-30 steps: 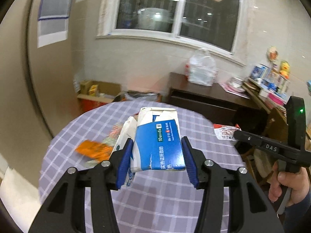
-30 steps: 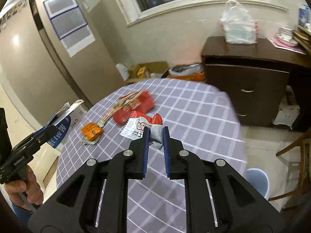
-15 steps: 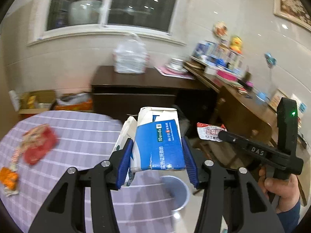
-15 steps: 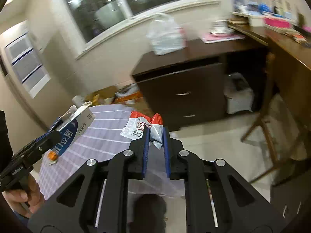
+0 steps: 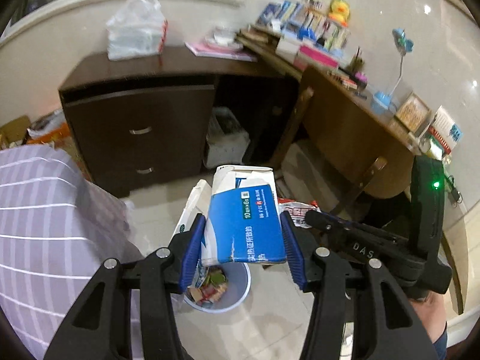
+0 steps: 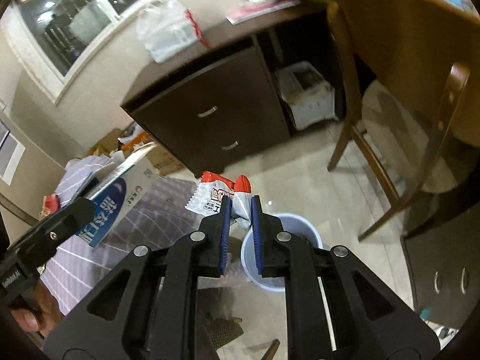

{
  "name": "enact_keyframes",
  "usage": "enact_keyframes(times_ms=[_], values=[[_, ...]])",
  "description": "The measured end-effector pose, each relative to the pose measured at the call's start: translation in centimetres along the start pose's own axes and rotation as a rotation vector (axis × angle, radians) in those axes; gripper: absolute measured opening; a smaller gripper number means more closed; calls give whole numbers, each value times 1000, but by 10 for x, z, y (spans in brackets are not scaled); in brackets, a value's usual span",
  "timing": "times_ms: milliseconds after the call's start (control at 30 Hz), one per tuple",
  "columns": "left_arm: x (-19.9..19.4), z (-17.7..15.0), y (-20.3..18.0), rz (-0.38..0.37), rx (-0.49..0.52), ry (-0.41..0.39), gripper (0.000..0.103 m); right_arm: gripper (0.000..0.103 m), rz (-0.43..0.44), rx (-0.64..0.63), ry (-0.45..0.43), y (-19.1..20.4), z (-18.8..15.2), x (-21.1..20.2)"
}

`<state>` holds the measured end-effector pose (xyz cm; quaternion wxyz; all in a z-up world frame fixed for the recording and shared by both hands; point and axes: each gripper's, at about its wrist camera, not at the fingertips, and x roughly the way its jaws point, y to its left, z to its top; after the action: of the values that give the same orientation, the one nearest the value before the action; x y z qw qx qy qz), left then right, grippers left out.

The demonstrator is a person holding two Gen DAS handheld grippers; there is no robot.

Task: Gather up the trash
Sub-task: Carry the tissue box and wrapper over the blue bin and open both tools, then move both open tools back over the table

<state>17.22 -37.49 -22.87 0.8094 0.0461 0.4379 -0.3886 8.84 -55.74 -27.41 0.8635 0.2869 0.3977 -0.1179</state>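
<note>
Blue-and-white carton [image 5: 244,219] clamped between the blue pads of the left gripper [image 5: 241,240], standing upright with its torn top flap uppermost, directly above the pale blue waste bin [image 5: 237,294] on the tiled floor. Red-and-white wrapper [image 6: 222,198] pinched in the nearly closed jaws of the right gripper [image 6: 241,228], sticking up past the fingertips, over the near rim of the same bin. Both grippers tilted downward, side by side, each carried in a hand [image 6: 33,312].

Seen only from the left wrist: scraps of packaging already lying inside the bin, the right gripper's black body with a green light, and farther off a wooden desk [image 5: 345,114] crowded with books, a lamp and a yellow toy duck.

Seen only from the right wrist: the edge of the checked tablecloth [image 6: 90,255] with more red wrappers left on it, a wooden chair [image 6: 420,156], and beyond these the dark drawer cabinet [image 6: 210,114] with a plastic bag [image 6: 168,33] on top under the window.
</note>
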Motion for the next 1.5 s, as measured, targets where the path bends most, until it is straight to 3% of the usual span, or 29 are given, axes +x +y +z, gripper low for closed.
enact_keyframes(times_ms=[233, 267, 300, 333, 367, 467, 533, 600, 767, 1033, 1267, 1500], values=[[57, -4, 11, -28, -55, 122, 52, 18, 13, 61, 101, -18, -8, 45], [66, -4, 12, -32, -55, 152, 59, 22, 10, 82, 121, -22, -10, 52], [72, -4, 14, -34, -54, 178, 73, 44, 8, 101, 131, -26, -13, 56], [74, -5, 17, -27, -61, 181, 78, 73, 4, 123, 136, -30, -14, 58], [72, -6, 19, -21, -63, 176, 85, 78, -5, 149, 131, -36, -16, 60], [68, -7, 23, -11, -66, 166, 86, 79, -5, 182, 129, -44, -20, 60], [64, -6, 27, -4, -70, 157, 87, 90, -30, 179, 125, -46, -22, 56], [55, -6, 30, 5, -70, 137, 87, 95, -46, 175, 116, -46, -21, 53], [23, -2, 32, 27, -49, 72, 89, 97, -78, 142, 90, -29, -18, 39], [-51, -2, 43, 76, -29, -61, 91, 97, -33, 70, 0, 25, -5, 3], [-124, -12, 72, 185, -32, -194, 94, 97, 72, -67, -81, 119, 6, -32], [-183, -32, 122, 305, -87, -263, 94, 97, 173, -214, -74, 215, -7, -32]])
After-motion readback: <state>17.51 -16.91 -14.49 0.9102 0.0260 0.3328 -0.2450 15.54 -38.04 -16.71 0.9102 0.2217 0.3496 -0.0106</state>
